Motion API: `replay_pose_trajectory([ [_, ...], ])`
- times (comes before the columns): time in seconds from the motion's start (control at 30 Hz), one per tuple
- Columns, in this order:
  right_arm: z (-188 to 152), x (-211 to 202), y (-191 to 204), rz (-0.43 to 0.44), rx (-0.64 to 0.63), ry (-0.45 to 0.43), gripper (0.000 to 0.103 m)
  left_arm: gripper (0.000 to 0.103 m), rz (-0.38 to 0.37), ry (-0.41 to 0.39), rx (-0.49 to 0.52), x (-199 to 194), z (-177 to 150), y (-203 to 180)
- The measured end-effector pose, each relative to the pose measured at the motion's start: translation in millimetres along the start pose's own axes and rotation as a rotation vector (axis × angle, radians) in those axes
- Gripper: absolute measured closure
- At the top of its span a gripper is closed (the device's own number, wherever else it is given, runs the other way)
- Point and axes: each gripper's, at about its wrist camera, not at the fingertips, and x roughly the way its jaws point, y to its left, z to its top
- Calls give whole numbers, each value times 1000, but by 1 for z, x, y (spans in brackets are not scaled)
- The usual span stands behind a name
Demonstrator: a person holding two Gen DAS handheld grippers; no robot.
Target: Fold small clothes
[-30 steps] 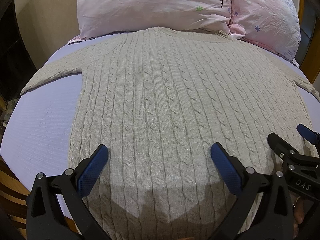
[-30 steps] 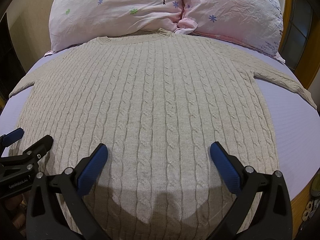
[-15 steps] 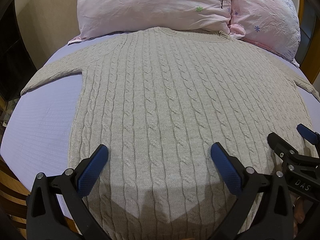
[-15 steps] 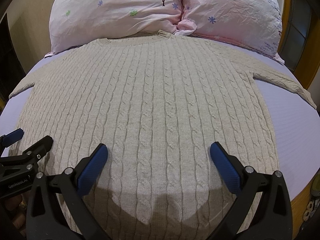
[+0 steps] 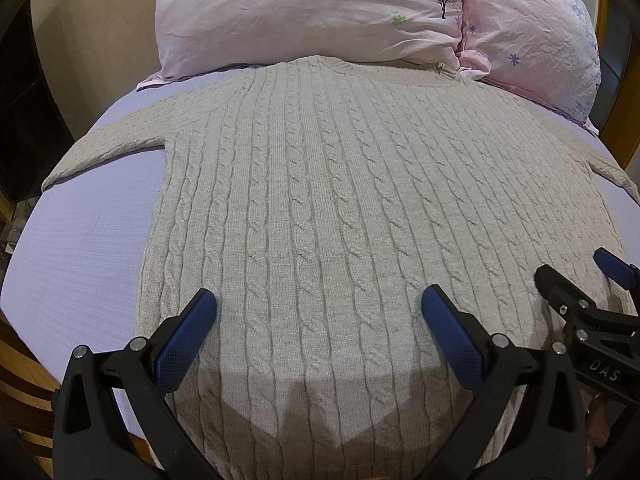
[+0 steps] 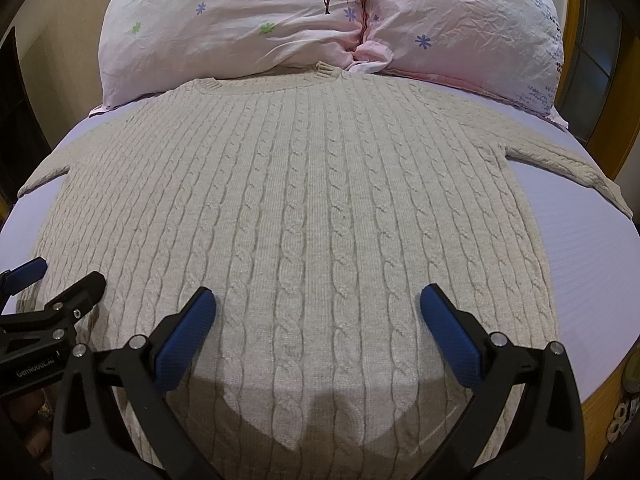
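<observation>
A beige cable-knit sweater (image 5: 320,200) lies flat on the bed, collar toward the pillows, both sleeves spread out sideways. It also shows in the right wrist view (image 6: 312,208). My left gripper (image 5: 316,304) is open and empty, hovering over the sweater's lower left part. My right gripper (image 6: 316,304) is open and empty over the lower right part. The right gripper shows at the right edge of the left wrist view (image 5: 576,276); the left gripper shows at the left edge of the right wrist view (image 6: 60,276). The hem is hidden below the frames.
The bed has a pale lilac sheet (image 5: 80,248), also seen in the right wrist view (image 6: 592,256). Two pink flowered pillows (image 5: 312,12) (image 6: 460,20) lean at the head, touching the collar. A wooden bed frame (image 6: 600,396) edges the mattress.
The right wrist view has shifted slightly toward the pillows. The sweater and the left gripper have not visibly moved.
</observation>
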Motion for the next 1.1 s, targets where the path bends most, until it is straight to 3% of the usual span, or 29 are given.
replay_pose_trajectory([
  [0.67, 4, -1, -1, 13, -25, 17, 2, 1, 2, -12, -1, -2, 0, 2],
  [0.87, 7, 0, -8, 76, -83, 29, 2, 1, 0, -35, 6, -4, -1, 3],
  [1.0, 32, -8, -72, 116, 95, -28, 2, 1, -27, -75, 19, -5, -2, 6],
  [1.1, 58, -5, -176, 70, 388, -81, 2, 1, -79, -96, 16, -8, 2, 12],
])
